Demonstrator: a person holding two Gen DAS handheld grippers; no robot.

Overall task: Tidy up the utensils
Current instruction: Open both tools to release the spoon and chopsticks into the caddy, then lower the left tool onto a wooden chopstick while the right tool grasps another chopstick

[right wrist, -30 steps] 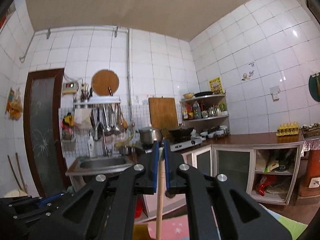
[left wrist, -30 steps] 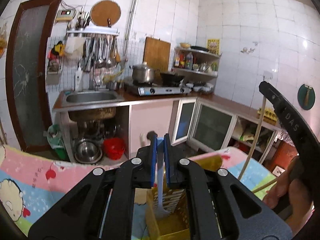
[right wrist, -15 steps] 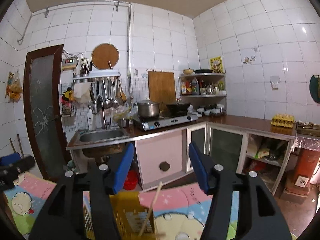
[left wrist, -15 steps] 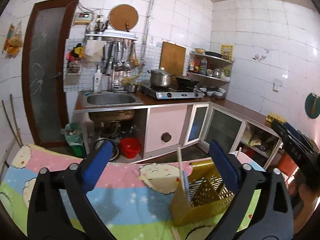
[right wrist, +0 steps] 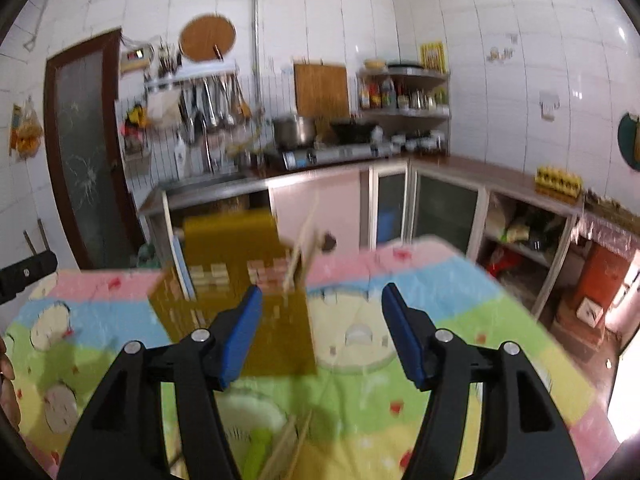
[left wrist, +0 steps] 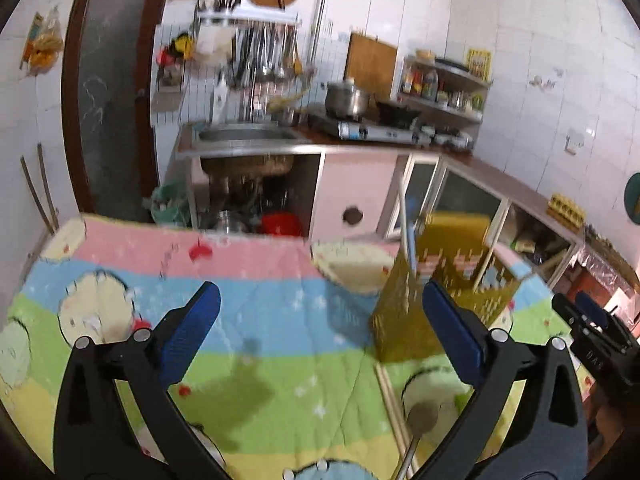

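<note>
A yellow slotted utensil holder (left wrist: 444,284) stands on the colourful tablecloth (left wrist: 256,320); it also shows in the right wrist view (right wrist: 236,280). A white-and-blue utensil (left wrist: 410,236) stands in it, and a wooden chopstick (right wrist: 302,240) leans in its right compartment. My left gripper (left wrist: 320,336) is open and empty, left of the holder. My right gripper (right wrist: 322,332) is open and empty, just in front of the holder. A metal spoon (left wrist: 416,432) and chopsticks (left wrist: 390,404) lie on the cloth near me. A green-handled utensil (right wrist: 256,452) and more chopsticks (right wrist: 286,448) lie below my right gripper.
The table's far edge (left wrist: 200,232) faces a kitchen counter with a sink (left wrist: 244,136) and a stove (left wrist: 368,128). The other gripper (left wrist: 600,344) shows at the right of the left wrist view.
Both grippers opened and let go of their utensils, which now stand in the holder. Both have pulled back and tilted down toward the table.
</note>
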